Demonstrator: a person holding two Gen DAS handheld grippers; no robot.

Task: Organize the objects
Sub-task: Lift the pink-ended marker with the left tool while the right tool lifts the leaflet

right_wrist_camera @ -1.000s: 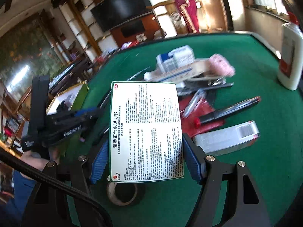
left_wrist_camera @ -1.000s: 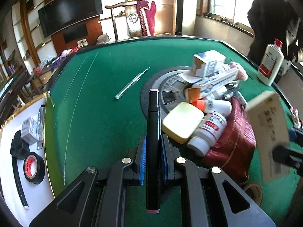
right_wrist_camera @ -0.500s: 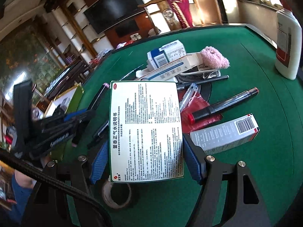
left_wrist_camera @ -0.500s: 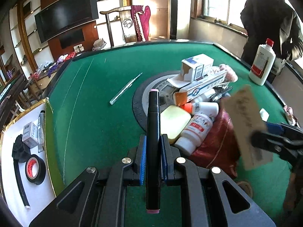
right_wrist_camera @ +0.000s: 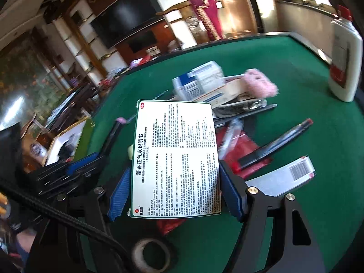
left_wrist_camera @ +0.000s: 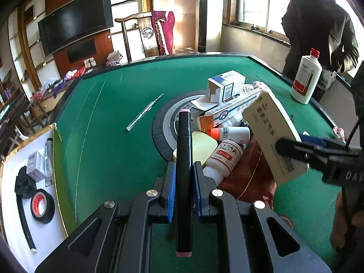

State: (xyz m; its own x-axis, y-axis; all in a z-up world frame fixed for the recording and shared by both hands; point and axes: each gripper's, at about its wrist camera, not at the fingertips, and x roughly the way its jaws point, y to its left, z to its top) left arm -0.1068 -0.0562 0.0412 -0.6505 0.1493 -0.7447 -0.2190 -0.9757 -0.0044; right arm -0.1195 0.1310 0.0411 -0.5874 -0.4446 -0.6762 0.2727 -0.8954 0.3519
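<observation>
My left gripper (left_wrist_camera: 183, 169) is shut on a black marker (left_wrist_camera: 183, 136) with pink ends, which points forward over the green table (left_wrist_camera: 109, 136). Just ahead of it is a pile: a yellow case (left_wrist_camera: 200, 145), white pill bottles (left_wrist_camera: 225, 159), cartons (left_wrist_camera: 227, 84) and a red pouch (left_wrist_camera: 248, 177). My right gripper (right_wrist_camera: 175, 182) is shut on a white, green-edged medicine box (right_wrist_camera: 175, 150) covered in print. In the left wrist view that box (left_wrist_camera: 270, 132) hangs tilted over the right side of the pile. The right wrist view shows the left gripper (right_wrist_camera: 91, 161) and its marker (right_wrist_camera: 113, 134) at the left.
A white tray (left_wrist_camera: 13, 204) with black tape (left_wrist_camera: 42, 206) and a small box sits off the table's left edge. A clear tube (left_wrist_camera: 143, 113) lies on the felt. A red-capped white bottle (left_wrist_camera: 306, 79) stands far right by a person (left_wrist_camera: 318, 22). A red-tipped marker (right_wrist_camera: 284, 141), a barcode carton (right_wrist_camera: 284, 177) and a tape roll (right_wrist_camera: 151, 254) lie near me.
The right gripper with the medicine box has moved left, closer to the pile, and rolled a little. The left gripper and its marker have stayed put.
</observation>
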